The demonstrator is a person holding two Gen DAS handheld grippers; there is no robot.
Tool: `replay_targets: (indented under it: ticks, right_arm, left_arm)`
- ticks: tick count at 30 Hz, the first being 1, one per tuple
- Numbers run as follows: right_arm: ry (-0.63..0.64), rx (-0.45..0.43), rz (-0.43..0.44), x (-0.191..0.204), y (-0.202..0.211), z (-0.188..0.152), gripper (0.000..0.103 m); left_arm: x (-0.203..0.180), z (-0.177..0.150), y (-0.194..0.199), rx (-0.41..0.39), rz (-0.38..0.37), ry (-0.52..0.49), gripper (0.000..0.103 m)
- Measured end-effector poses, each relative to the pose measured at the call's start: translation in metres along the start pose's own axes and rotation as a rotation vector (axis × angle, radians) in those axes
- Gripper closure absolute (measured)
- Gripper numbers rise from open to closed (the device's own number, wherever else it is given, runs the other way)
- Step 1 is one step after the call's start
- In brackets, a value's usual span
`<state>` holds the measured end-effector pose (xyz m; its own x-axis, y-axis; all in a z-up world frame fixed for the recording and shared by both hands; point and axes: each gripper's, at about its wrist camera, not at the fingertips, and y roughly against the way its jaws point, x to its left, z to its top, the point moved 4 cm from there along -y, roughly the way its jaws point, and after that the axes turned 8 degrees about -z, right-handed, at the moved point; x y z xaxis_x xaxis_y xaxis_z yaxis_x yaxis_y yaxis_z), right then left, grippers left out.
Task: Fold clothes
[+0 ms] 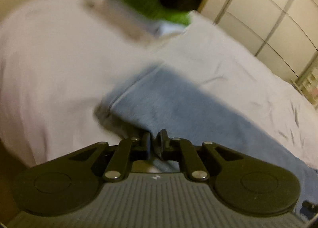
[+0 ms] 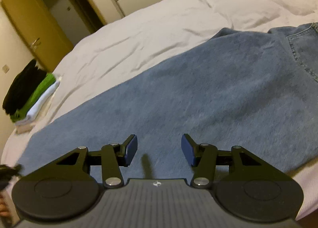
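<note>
A pair of blue jeans (image 2: 198,92) lies spread on a white bed sheet (image 2: 151,29), with a back pocket showing at the right. My right gripper (image 2: 159,149) is open and empty just above the denim. In the left wrist view my left gripper (image 1: 155,142) is shut on an edge of the jeans (image 1: 174,104); the cloth runs from between its fingers away over the sheet (image 1: 49,59). That view is blurred by motion.
A stack of folded clothes (image 2: 29,96), black, green and white, sits at the bed's far left corner, also blurred in the left wrist view (image 1: 151,3). A yellow door (image 2: 33,27) and white wardrobe panels (image 1: 268,19) stand beyond the bed.
</note>
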<state>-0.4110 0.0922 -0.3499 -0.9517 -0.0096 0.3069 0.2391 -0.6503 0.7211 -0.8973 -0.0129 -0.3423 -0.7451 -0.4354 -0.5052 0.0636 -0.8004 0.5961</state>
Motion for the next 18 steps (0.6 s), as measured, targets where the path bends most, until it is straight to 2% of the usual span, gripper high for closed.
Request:
replay_targets:
  ticks: [2, 5, 8, 12, 13, 16, 18]
  right_arm:
    - [0.023, -0.009, 0.015, 0.001, 0.01, -0.003, 0.05]
    - [0.018, -0.016, 0.013, -0.005, 0.018, -0.009, 0.045]
    - [-0.017, -0.003, 0.0, -0.015, 0.019, -0.015, 0.045]
    - [-0.022, -0.007, 0.001, -0.02, 0.026, -0.019, 0.045]
    - [-0.022, -0.008, 0.001, -0.021, 0.027, -0.019, 0.045]
    - [-0.034, -0.011, -0.006, -0.025, 0.028, -0.02, 0.045]
    - [-0.041, -0.014, -0.016, -0.029, 0.031, -0.019, 0.045]
  left_arm:
    - [0.002, 0.0, 0.003, -0.01, -0.014, 0.02, 0.096]
    - [-0.002, 0.004, 0.011, -0.035, -0.02, -0.012, 0.099]
    - [-0.014, 0.011, 0.024, -0.099, -0.032, -0.116, 0.1]
    - [-0.032, 0.008, 0.036, -0.147, -0.013, -0.278, 0.1]
    - [-0.031, 0.004, 0.033, -0.137, 0.004, -0.293, 0.1]
    - [-0.016, -0.011, 0.02, -0.077, 0.053, -0.272, 0.099]
    - [-0.018, -0.007, 0.032, -0.114, 0.038, -0.258, 0.1]
